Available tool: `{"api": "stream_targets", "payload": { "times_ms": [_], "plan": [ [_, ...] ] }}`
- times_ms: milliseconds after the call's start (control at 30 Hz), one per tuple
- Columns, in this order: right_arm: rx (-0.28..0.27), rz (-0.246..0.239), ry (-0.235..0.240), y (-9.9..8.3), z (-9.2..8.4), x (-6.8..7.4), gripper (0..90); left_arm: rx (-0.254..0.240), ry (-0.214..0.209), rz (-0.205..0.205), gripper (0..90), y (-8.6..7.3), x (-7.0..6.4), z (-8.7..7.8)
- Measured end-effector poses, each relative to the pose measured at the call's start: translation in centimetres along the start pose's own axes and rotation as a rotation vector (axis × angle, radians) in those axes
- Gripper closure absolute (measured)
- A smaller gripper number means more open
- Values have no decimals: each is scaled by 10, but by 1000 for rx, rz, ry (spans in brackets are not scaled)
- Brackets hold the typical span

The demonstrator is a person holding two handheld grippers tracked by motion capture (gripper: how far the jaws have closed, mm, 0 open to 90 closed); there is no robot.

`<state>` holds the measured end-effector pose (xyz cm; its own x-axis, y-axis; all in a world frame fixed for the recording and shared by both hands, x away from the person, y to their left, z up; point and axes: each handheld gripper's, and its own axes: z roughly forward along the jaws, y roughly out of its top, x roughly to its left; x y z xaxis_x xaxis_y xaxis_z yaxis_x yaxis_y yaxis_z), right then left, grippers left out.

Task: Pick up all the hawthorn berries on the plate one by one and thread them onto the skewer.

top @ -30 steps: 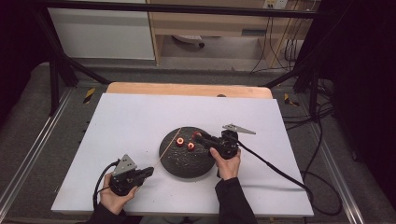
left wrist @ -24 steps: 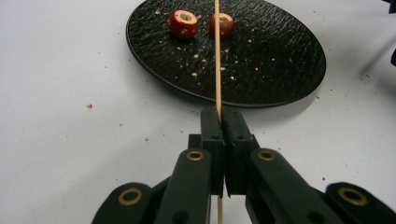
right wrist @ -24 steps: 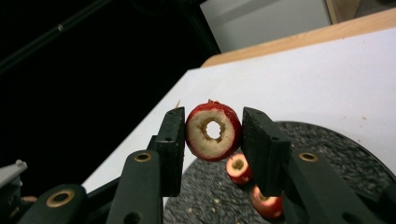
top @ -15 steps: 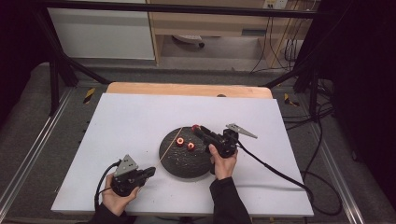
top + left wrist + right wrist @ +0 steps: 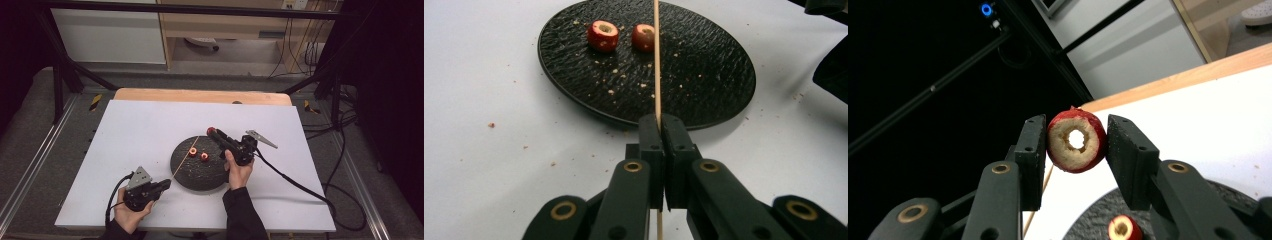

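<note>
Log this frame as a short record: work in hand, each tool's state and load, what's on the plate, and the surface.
work: threading cored red fruit pieces onto a skewer
left tool: shut on the wooden skewer, which reaches out over the plate
right tool: shut on a cored fruit piece, raised above the plate's far edge
black plate: two cored fruit pieces, scattered crumbs
surface: white table, a few crumbs near the plate

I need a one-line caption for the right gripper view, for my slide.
Right gripper clamps a cored red fruit piece, its hole facing the camera, above the black plate.
</note>
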<state>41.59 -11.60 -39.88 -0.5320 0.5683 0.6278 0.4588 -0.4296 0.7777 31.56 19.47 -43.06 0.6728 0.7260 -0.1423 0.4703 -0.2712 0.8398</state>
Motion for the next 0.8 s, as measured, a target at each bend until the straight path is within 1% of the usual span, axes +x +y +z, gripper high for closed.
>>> {"api": "stream_targets", "payload": {
  "times_ms": [33,100,167,200,233,267,300,367,500,567,667,800],
  "plan": [
    [-4,10,1,0,0,0,612,0,-2,-3,881,1,-1,0],
    [-17,11,12,1,1,-1,612,-1,-3,3,881,3,-4,1],
    [-26,8,13,1,1,-1,611,-6,-9,0,881,5,-6,2],
    [-42,6,14,2,1,-1,611,-8,-8,3,881,7,-7,2],
    [-42,6,14,2,1,-1,611,-9,-8,2,881,9,-8,2],
    [-61,7,19,3,1,-1,611,-15,-9,-1,881,10,-9,2],
    [-61,7,19,3,1,-1,611,-19,-10,-2,881,12,-9,3],
    [-88,14,25,5,1,-1,611,-25,-10,-4,881,15,-11,4],
    [-104,19,32,6,1,-1,611,-23,-12,13,881,22,-17,8],
    [-114,22,36,8,0,0,611,-31,-14,9,881,24,-19,10],
    [-128,19,39,10,-1,0,611,-33,-18,3,881,26,-21,14],
    [-151,28,43,11,-1,0,611,-35,-24,-2,881,23,-23,16]
  ]
}}
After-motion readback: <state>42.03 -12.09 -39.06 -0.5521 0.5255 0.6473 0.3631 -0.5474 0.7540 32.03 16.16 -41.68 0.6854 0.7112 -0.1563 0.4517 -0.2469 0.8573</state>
